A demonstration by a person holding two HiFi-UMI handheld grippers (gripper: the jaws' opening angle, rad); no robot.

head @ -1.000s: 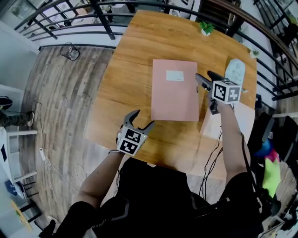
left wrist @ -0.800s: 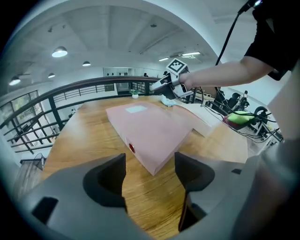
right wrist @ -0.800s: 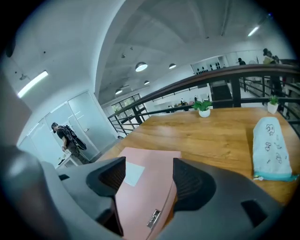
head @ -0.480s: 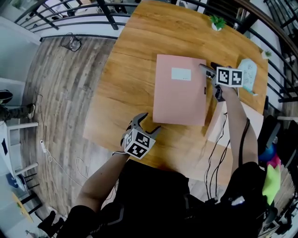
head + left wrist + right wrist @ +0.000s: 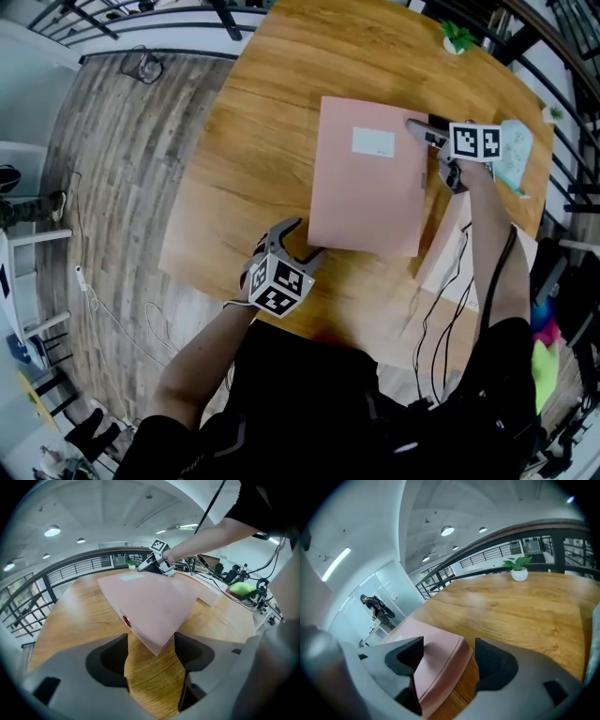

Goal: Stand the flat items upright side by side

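Note:
A pink folder [image 5: 370, 192] with a white label lies flat on the wooden table [image 5: 262, 122]. My left gripper [image 5: 302, 236] stands open at its near left corner. In the left gripper view that folder corner [image 5: 150, 606] points between the jaws without touching them. My right gripper [image 5: 418, 131] is at the folder's far right corner. In the right gripper view the folder's edge [image 5: 440, 660] lies between the opening jaws, with a gap on the right side. A second, paler flat item [image 5: 461, 258] lies to the right, partly under my right arm.
A small plant in a white pot [image 5: 519, 570] stands at the table's far edge. A pale blue-green object [image 5: 516, 155] lies beyond the right gripper. Cables hang off the table's near right edge [image 5: 427, 319]. Black railings [image 5: 169, 11] surround the table.
The right gripper has slid in over the folder's far right corner. The left gripper stays at the near left corner. The head camera has shifted.

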